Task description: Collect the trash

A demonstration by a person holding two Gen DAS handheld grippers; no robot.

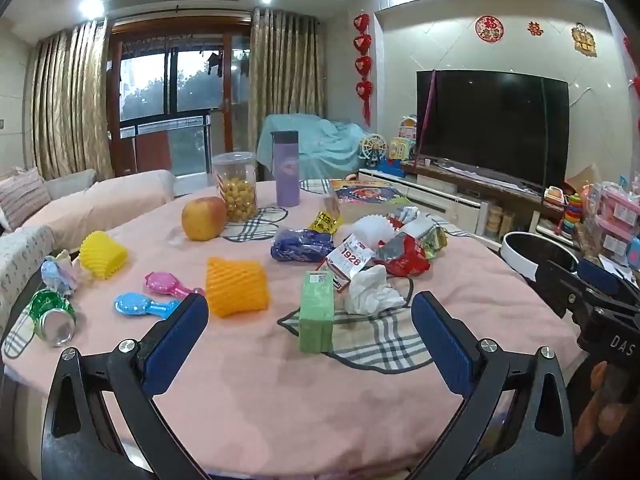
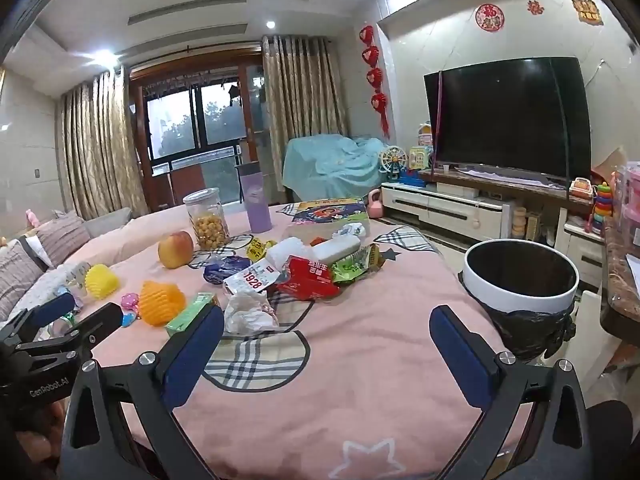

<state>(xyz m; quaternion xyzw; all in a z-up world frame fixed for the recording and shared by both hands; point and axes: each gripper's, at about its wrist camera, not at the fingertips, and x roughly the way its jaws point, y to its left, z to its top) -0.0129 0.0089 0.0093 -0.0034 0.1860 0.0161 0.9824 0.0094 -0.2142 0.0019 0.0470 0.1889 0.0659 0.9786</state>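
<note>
Two foam nets [image 1: 237,286], one apple [image 1: 203,218], one bin [image 2: 520,276].

An apple [image 1: 203,218] sat beside a jar of yellow snacks [image 1: 236,186] and a purple bottle [image 1: 286,169] on the pink tablecloth [image 1: 280,392]; a television [image 1: 492,122] stood behind.

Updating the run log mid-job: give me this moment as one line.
stage: not started | left gripper: open, empty | right gripper: open, empty | crumpled tissue: on table | trash bin: right of table
</note>
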